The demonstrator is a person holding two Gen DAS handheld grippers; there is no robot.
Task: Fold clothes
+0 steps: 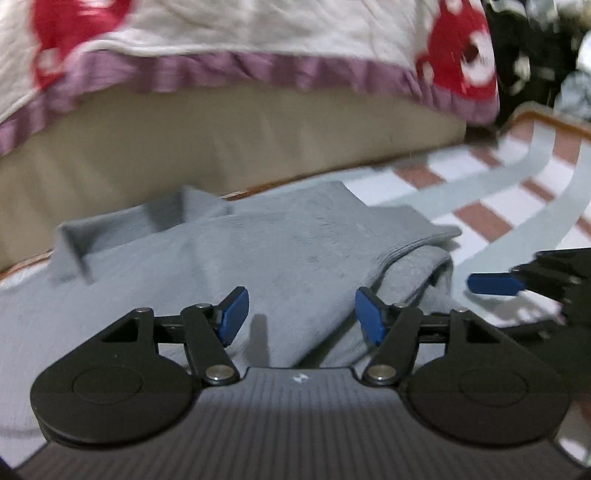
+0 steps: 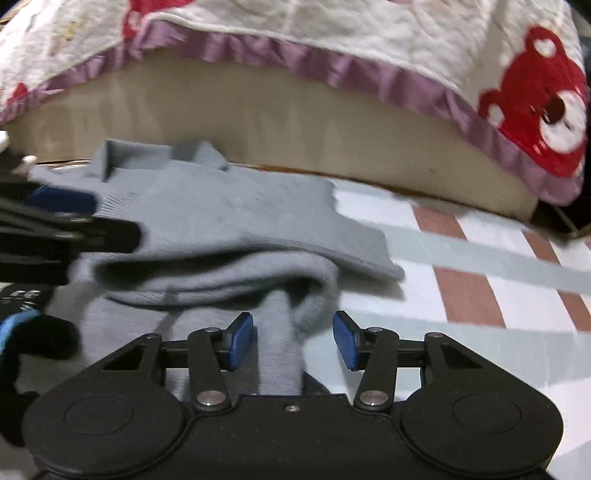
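Looking across the checked sheet (image 2: 461,295), we see the folded grey sweater (image 2: 221,221) lying on it, our left gripper (image 1: 301,314) and right gripper (image 2: 293,339) both parted above it, gripping nothing.

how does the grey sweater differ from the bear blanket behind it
The sweater is plain grey knit; the blanket is white and quilted with red bears and a purple ruffled edge. The sweater lies folded on the checked sheet; the blanket drapes over a beige cushion, higher up. Both are soft fabric, and neither gripper holds either.
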